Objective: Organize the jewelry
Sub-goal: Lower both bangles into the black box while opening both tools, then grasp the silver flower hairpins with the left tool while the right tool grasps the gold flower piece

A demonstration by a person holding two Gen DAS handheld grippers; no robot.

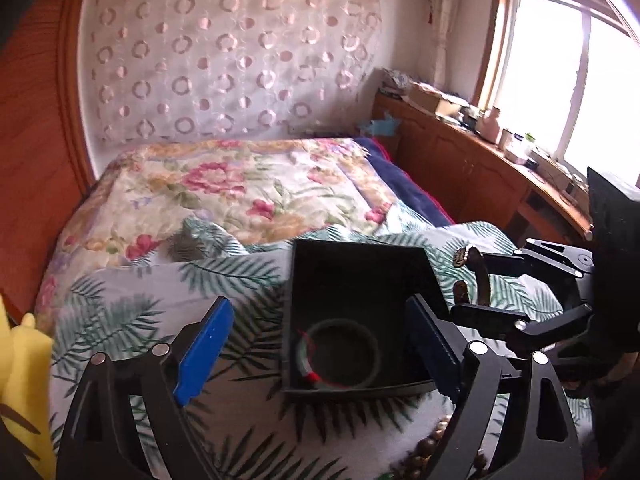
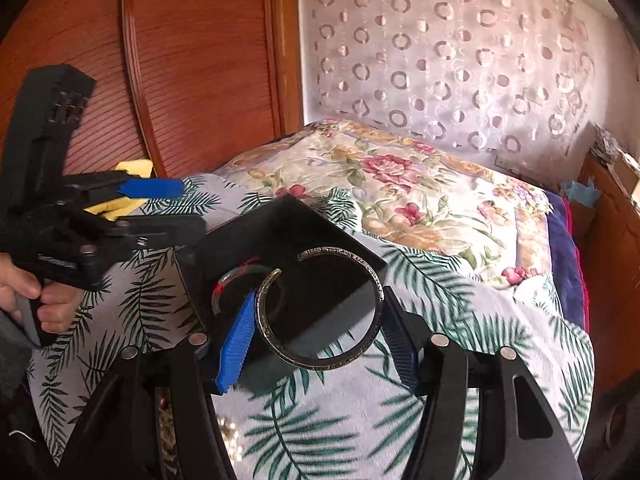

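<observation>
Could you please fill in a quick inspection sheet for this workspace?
Surface: palm-leaf print bedspread on a bed.
Job's things: open black square tray holding a green bangle with red thread; engraved silver open cuff bracelet; brown wooden bead string at the near edge.
Clutter: yellow cloth.
Grippers: left gripper jaws open, empty, over the tray; right gripper jaws shut on the cuff.
Cables: nothing seen.
Surroundings: floral quilt, wooden headboard, window.
</observation>
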